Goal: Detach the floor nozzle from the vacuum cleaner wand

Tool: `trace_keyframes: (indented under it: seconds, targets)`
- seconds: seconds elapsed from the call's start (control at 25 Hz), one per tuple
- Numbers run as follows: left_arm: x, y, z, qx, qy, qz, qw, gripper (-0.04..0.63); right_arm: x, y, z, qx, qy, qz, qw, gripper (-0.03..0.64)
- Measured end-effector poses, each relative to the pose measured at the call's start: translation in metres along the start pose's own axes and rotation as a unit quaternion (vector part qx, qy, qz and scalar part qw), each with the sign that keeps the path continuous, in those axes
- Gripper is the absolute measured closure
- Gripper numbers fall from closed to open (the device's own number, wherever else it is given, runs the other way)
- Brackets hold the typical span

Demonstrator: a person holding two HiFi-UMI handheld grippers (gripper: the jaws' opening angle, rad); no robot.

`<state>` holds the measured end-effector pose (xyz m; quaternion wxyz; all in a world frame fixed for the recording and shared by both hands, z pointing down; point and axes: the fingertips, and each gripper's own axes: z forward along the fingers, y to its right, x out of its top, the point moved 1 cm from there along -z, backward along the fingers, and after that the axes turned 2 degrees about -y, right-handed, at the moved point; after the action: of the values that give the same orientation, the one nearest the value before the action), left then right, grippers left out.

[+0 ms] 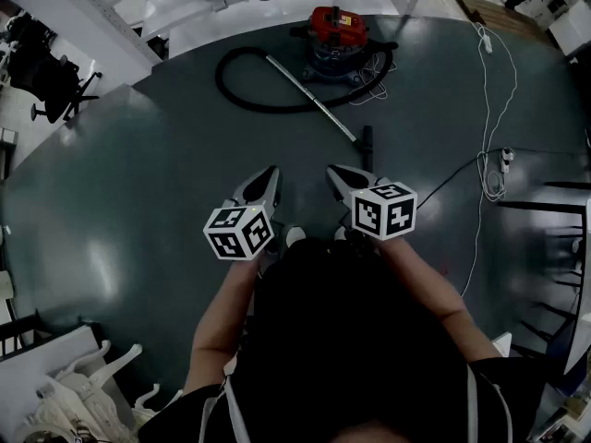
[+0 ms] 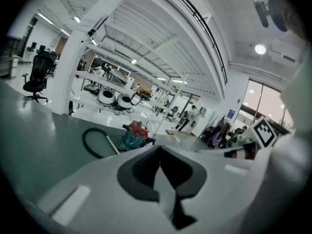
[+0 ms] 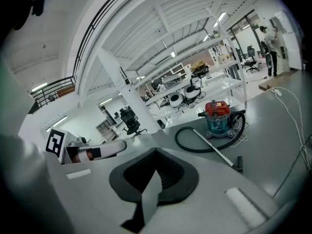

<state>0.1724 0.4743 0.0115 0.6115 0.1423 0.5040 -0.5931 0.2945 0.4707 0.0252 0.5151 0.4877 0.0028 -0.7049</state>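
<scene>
Because the person's dark torso and arms fill the lower half of the head view, the floor directly beneath them is hidden, and the whole frame is dim. The small black floor nozzle point(image 1: 367, 146) is hard to make out there. It is a short dark bar lying on the grey-green floor point(image 1: 138, 173) at the near end of the slim silver vacuum wand point(image 1: 309, 97), and it looks joined to the wand as far as can be told. In the left gripper view the nozzle is hidden behind that gripper's own white body, and only the upper wand shows. The right gripper view shows the nozzle just past its body, at the wand's low end.

The wand slants away to a black looped hose point(image 1: 242, 86), which curls round to the red-topped, teal-bodied canister vacuum cleaner point(image 1: 337, 40). At the right, a thin white cable point(image 1: 499, 109) trails across the floor, and its far end is cut off by the top edge.

The left gripper point(image 1: 269, 172) has its fingers point(image 2: 141, 172) pressed fully together, the dark pads meeting with nothing between them. The right gripper point(image 1: 334, 172) is the same, its fingers point(image 3: 173, 177) closed on each other and empty. Both are held side by side in the air in front of the person, tilted down toward the nozzle and touching neither the nozzle nor the wand.
</scene>
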Motion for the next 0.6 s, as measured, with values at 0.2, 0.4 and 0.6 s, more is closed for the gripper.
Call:
trace_keyframes:
  seconds: [0.2,0.4,0.6]
  targets:
    - [0.0,-0.001,0.003,-0.001,0.0,-0.008,1.0,0.588,0.003,-0.001,0.003,0.005,0.0,-0.001,1.0,0.624]
    - [0.002,-0.003,0.004,-0.004,-0.002,-0.013,0.9999,0.589,0.002,-0.003,0.008,0.004,-0.004,0.002,1.0,0.624]
    - [0.0,-0.006,0.004,-0.008,0.001,-0.024,0.9997,0.589,0.003,-0.002,0.011,0.006,0.004,0.027,1.0,0.624]
